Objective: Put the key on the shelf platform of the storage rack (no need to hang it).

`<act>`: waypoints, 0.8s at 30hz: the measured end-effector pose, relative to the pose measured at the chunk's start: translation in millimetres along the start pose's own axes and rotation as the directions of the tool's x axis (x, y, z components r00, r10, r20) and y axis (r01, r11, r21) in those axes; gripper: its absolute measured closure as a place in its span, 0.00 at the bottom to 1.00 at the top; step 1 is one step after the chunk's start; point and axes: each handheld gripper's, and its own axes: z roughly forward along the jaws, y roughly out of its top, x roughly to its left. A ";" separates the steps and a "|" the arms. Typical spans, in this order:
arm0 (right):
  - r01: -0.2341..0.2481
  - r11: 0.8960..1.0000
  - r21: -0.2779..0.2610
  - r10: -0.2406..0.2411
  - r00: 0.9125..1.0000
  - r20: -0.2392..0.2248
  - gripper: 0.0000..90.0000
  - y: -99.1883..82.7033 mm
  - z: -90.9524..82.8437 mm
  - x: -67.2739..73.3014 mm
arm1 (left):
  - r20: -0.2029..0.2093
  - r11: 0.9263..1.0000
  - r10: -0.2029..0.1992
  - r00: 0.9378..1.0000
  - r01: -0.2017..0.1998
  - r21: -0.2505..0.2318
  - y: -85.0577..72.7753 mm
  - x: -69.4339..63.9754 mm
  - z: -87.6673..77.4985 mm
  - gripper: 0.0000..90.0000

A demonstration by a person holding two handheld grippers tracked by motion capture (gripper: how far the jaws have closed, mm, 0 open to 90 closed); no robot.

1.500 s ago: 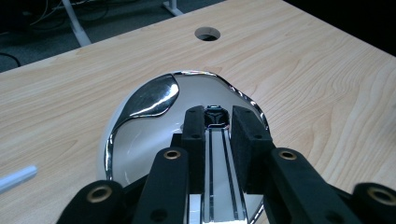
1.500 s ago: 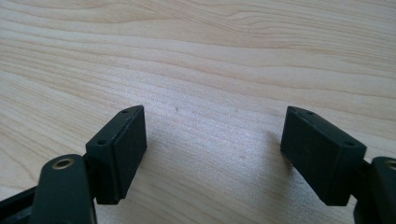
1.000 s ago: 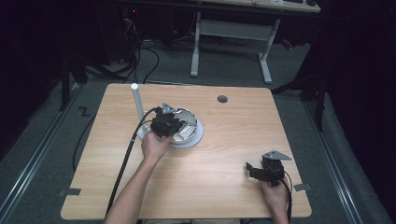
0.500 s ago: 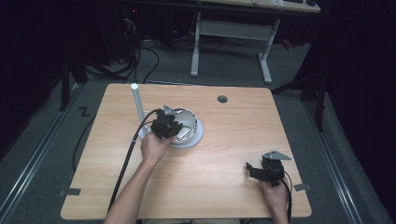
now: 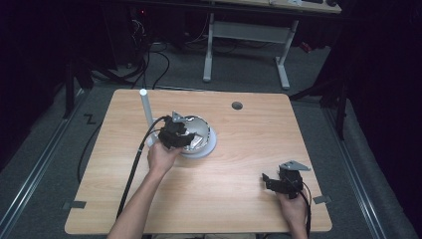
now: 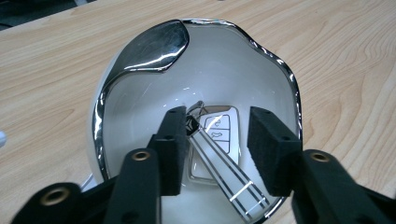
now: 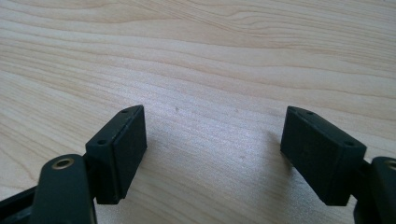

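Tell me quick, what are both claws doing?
Left claw: just opened, holding nothing, over the white car key fob in the white chrome-rimmed dish.
Right claw: open, holding nothing.

The left gripper (image 6: 217, 147) is hanging over a white, chrome-rimmed dish (image 6: 140, 51), its jaws having just been opening. Between them a car key fob (image 6: 217, 133) with a striped strap (image 6: 229, 175) is lying in the dish, the pads standing clear of it.

A light wooden table (image 5: 239, 149) with a dark round grommet hole (image 5: 237, 105) near its far edge is seen. A white dish with a chrome rim (image 5: 205, 144) and a white upright post (image 5: 146, 110) are set on its left half.
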 end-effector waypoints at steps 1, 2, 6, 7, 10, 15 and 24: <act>0.000 1.000 0.000 0.000 1.000 0.000 0.25 0.0 0.0 0.0 | 0.004 1.000 -0.001 1.000 0.001 0.000 1.1 0.5 -1.3 0.60; 0.000 1.000 0.000 0.000 1.000 0.000 0.25 0.0 0.0 0.0 | 0.007 1.000 -0.009 1.000 0.009 0.000 2.4 0.7 -2.9 0.59; 0.000 1.000 0.000 0.000 1.000 0.000 0.25 0.0 0.0 0.0 | 0.006 1.000 -0.019 1.000 0.019 -0.008 8.4 4.8 -6.4 0.56; -0.001 1.000 0.000 0.001 1.000 0.000 0.25 0.0 0.0 0.1 | 0.000 0.999 -0.036 0.999 0.036 -0.008 9.7 5.1 -7.6 0.56; 0.000 1.000 0.000 0.000 1.000 0.000 0.25 0.0 0.0 0.0 | 0.040 0.983 0.167 0.985 -0.163 -0.078 22.5 21.2 -7.5 0.55; 0.000 1.000 0.000 0.000 1.000 0.001 0.26 0.0 0.0 0.1 | 0.002 0.998 -0.055 0.998 0.055 -0.023 19.4 11.1 -16.3 0.54; -0.001 1.000 0.000 0.001 1.000 0.000 0.26 0.0 0.0 0.1 | 0.014 0.998 -0.060 0.998 0.060 -0.017 24.6 14.9 -24.0 0.53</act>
